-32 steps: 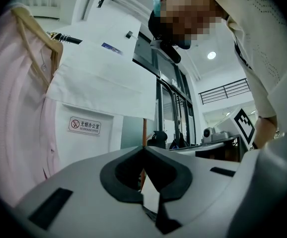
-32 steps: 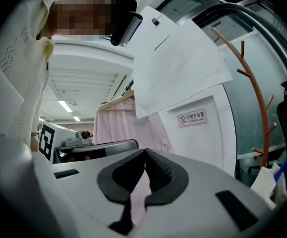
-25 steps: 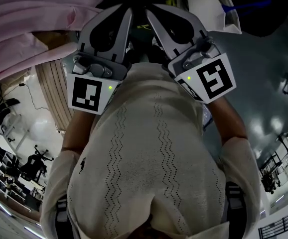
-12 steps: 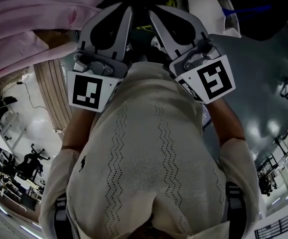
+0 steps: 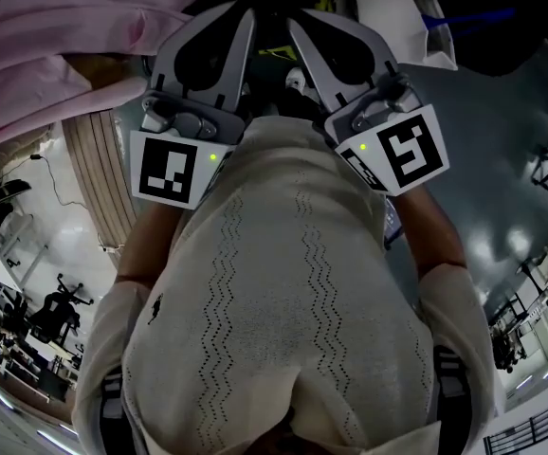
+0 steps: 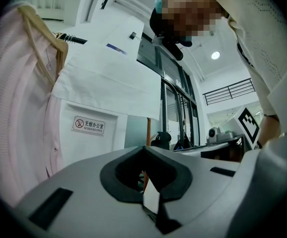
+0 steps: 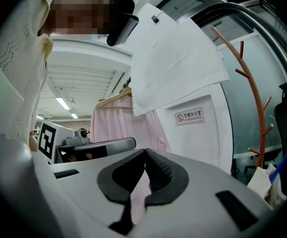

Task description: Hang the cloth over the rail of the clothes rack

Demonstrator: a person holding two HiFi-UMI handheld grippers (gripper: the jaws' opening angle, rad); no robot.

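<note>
Both grippers are held close together in front of the person's cream knitted top (image 5: 283,282), pointing level. My left gripper (image 5: 239,15) (image 6: 144,148) has its jaws closed tip to tip with nothing between them. So does my right gripper (image 5: 300,19) (image 7: 144,151); the pink seen through its gap is background. A pink cloth (image 5: 56,36) (image 6: 14,93) (image 7: 118,120) hangs on a wooden hanger (image 6: 44,33) beside a dark rail (image 6: 71,38). A white cloth (image 6: 108,76) (image 7: 176,58) (image 5: 392,8) hangs straight ahead, above the jaws.
A white panel with a no-smoking sign (image 6: 89,125) (image 7: 189,117) stands behind the cloths. An orange-brown coat stand (image 7: 255,98) rises at the right. Glass doors (image 6: 176,113) and a grey floor (image 5: 502,140) lie beyond.
</note>
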